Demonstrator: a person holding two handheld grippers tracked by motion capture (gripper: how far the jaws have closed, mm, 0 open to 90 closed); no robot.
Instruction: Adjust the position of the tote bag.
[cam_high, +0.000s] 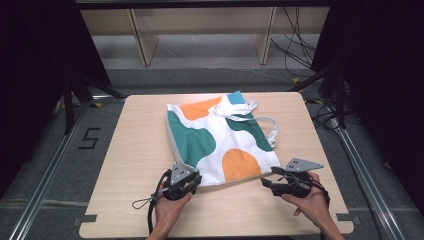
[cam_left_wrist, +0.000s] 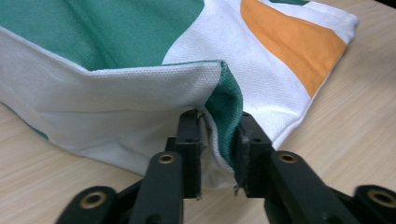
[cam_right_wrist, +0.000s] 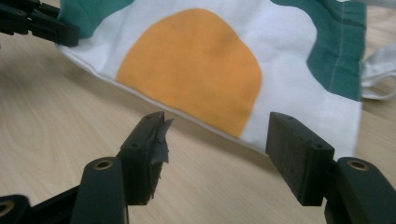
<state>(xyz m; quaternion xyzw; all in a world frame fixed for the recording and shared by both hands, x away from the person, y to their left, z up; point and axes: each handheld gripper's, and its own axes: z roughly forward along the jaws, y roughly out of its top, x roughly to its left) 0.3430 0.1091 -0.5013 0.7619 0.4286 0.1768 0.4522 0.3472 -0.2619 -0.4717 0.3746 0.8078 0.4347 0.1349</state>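
Note:
A white tote bag with green, orange and teal patches lies flat on the wooden table, its handles at the far right. My left gripper is at the bag's near left corner. In the left gripper view it is shut on a raised fold of the bag. My right gripper rests just off the near right corner. It is open with nothing between its jaws, and the bag's edge lies just ahead. The left gripper shows at the upper left of that view.
Bare tabletop runs along the near edge and down the bag's left side. Beyond the table stand wooden shelf legs, with cables on the floor. Metal rails and black stand legs flank the table.

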